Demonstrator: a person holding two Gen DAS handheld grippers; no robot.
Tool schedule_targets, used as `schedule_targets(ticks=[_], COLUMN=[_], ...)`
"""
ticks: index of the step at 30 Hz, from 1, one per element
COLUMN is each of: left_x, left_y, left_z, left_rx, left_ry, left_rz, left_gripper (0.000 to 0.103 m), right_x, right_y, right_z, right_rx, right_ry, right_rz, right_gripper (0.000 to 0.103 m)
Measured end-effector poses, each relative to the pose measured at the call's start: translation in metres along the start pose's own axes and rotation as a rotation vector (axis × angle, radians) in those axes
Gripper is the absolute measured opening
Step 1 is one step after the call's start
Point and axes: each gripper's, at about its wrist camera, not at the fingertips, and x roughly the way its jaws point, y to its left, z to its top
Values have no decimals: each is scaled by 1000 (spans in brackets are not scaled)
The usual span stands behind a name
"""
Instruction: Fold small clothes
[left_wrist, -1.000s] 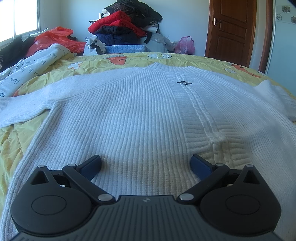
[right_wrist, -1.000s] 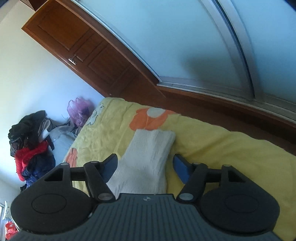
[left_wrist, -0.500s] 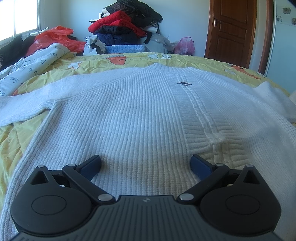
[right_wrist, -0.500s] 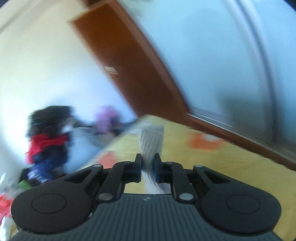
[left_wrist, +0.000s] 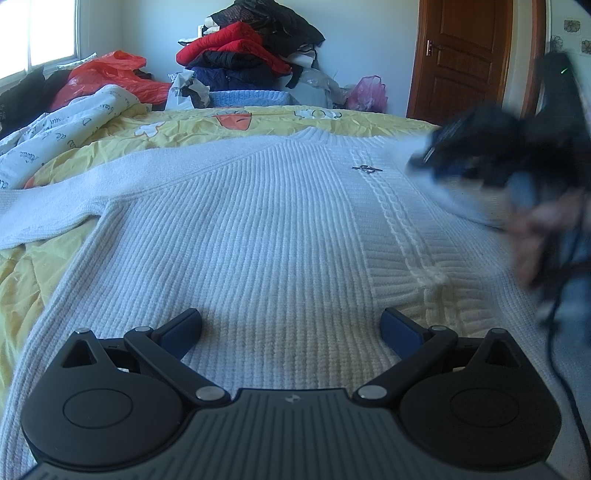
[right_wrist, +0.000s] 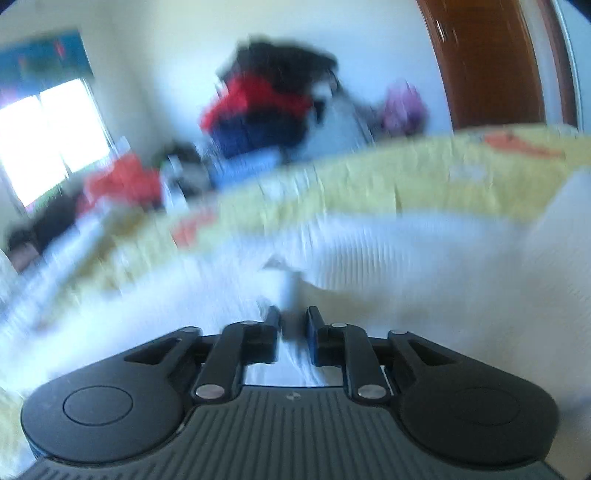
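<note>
low over sweater (left_wrist: 258, 229), both facing clothes pile (left_wrist: 251, 48)

Right wrist view all motion blur; right gripper (left_wrist: 436, 147) smeared; sweater (left_wrist: 258, 229) hem hidden.

Very little writing is showing. Dark script-style words are running across the white quilt (left_wrist: 55, 147) bunched at the left of the bed in the left wrist view, but they are sitting at an angle and too small to make out. A small stamped mark is showing on the black body of the left gripper (left_wrist: 291, 326) and again on the right gripper (right_wrist: 293, 325); it is reading as a tiny emblem, not as letters. The right wrist view is too blurred for anything else.
</note>
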Motion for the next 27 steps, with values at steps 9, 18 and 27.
schedule_targets(ticks=[9, 18, 27], left_x=[-7, 41, 131], left_y=[2, -8, -36], left_z=[2, 103, 121], left_rx=[-53, -383, -501], left_ry=[-13, 88, 246], left_rz=[-15, -413, -432], left_gripper=[103, 103, 50], right_x=[-102, -116, -121], right_y=[-54, -79, -87], right_z=[-33, -69, -67], right_rx=[44, 28, 87], right_ry=[-59, -25, -33], right_rz=[52, 41, 121], right_gripper=[52, 82, 87])
